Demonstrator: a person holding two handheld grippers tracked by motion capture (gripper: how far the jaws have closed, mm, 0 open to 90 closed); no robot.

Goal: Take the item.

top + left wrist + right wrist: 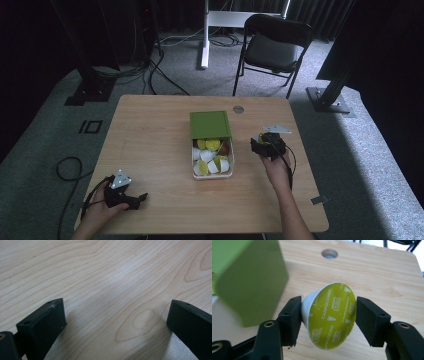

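The right hand-held gripper (pixel 329 317) is clamped on a green cappuccino capsule (pixel 329 315) just beside the capsule box (pixel 212 172), likely unloading; next, set it on the bench (pixel 150 145), while the left hand-held gripper (pixel 116 322) rests apart.

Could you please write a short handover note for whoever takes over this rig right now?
Right gripper: shut on a white coffee capsule with green Cappuccino foil lid, held above the wooden table, right of the box.
Left gripper: open, empty, low over bare table at the near left corner.
Cream box at centre holds more capsules; its green lid covers the far half.
Purpose unstated: one capsule in hand, others still boxed.
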